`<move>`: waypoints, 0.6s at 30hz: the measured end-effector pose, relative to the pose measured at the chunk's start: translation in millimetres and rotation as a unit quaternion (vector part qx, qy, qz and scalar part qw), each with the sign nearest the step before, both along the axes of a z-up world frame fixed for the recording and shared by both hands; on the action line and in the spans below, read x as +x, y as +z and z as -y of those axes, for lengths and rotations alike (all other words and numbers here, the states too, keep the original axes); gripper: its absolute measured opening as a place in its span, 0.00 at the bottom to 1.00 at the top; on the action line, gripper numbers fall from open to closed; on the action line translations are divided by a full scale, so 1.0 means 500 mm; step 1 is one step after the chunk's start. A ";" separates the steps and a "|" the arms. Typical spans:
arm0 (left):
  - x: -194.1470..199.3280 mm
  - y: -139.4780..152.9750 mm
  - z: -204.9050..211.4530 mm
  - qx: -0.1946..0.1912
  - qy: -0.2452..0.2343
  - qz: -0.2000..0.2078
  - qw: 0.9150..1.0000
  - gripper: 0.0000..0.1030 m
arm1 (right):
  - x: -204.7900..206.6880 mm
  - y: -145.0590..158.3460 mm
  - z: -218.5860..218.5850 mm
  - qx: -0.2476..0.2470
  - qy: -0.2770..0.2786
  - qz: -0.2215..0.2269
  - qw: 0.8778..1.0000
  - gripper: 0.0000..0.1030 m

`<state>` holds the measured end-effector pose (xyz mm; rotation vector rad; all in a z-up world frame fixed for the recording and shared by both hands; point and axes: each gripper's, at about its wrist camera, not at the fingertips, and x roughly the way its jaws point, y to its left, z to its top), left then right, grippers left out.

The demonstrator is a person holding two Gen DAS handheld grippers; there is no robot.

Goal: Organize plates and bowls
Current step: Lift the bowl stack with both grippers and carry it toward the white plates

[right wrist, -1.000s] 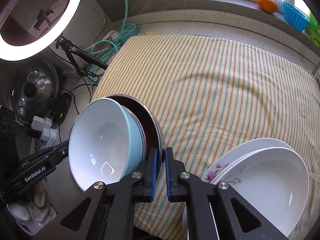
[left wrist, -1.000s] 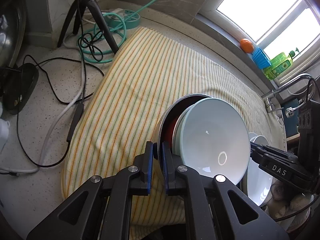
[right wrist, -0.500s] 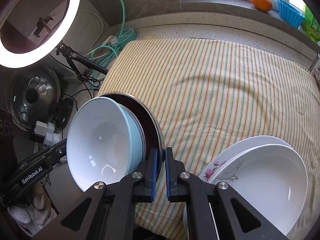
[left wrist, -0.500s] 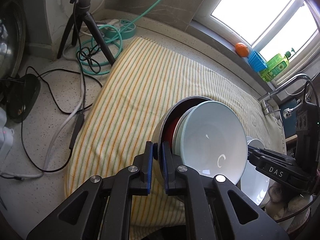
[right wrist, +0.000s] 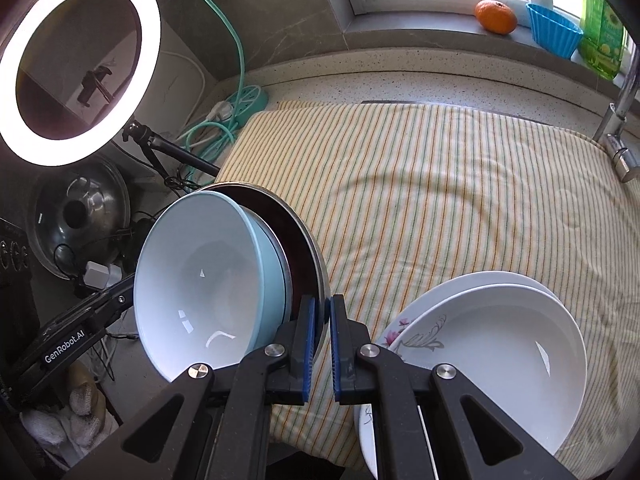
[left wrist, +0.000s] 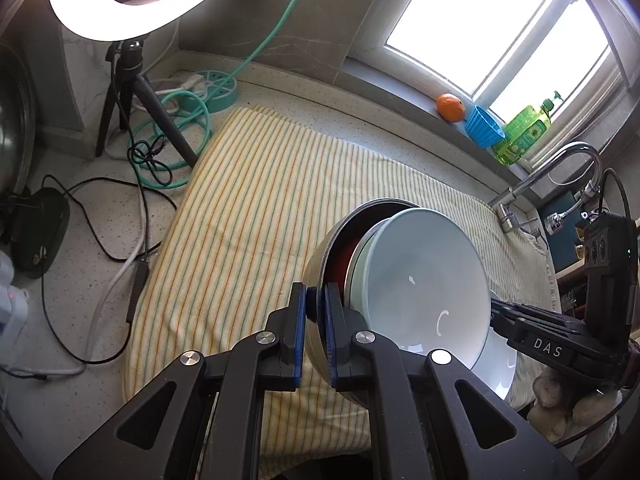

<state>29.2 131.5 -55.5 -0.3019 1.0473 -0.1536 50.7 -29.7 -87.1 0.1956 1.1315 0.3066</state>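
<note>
A stack of nested bowls hangs in the air above the striped cloth [left wrist: 256, 208]: a steel bowl [left wrist: 320, 344] outermost, a dark red one inside it, and a pale blue bowl [left wrist: 424, 292] with a white inside. My left gripper [left wrist: 316, 312] is shut on the steel bowl's rim on one side. My right gripper [right wrist: 322, 320] is shut on the same steel rim [right wrist: 316, 256] on the opposite side, with the pale blue bowl [right wrist: 200, 272] to its left. Stacked white plates [right wrist: 480, 352], one with a flower print, lie on the cloth at the lower right.
A ring light [right wrist: 76, 68] on a tripod [left wrist: 132, 92], a green cable and power strip [left wrist: 212, 88] and black wires lie left of the cloth. A tap [left wrist: 560, 164] stands at the right. An orange [right wrist: 495, 16], a blue cup and a green bottle sit on the sill.
Both grippers have lifted the bowl stack higher above the cloth, and the views have tilted up so the ring light and window show more. Both grips are unchanged.
</note>
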 end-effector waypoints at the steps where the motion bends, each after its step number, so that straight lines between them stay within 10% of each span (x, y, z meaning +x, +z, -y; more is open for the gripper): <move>1: 0.001 0.003 0.006 0.000 -0.003 0.002 1.000 0.07 | -0.003 0.004 0.006 0.001 -0.003 0.000 1.000 0.07; 18: 0.006 0.030 0.134 -0.006 -0.071 0.017 0.997 0.07 | -0.069 0.036 0.141 0.006 -0.069 0.012 0.998 0.07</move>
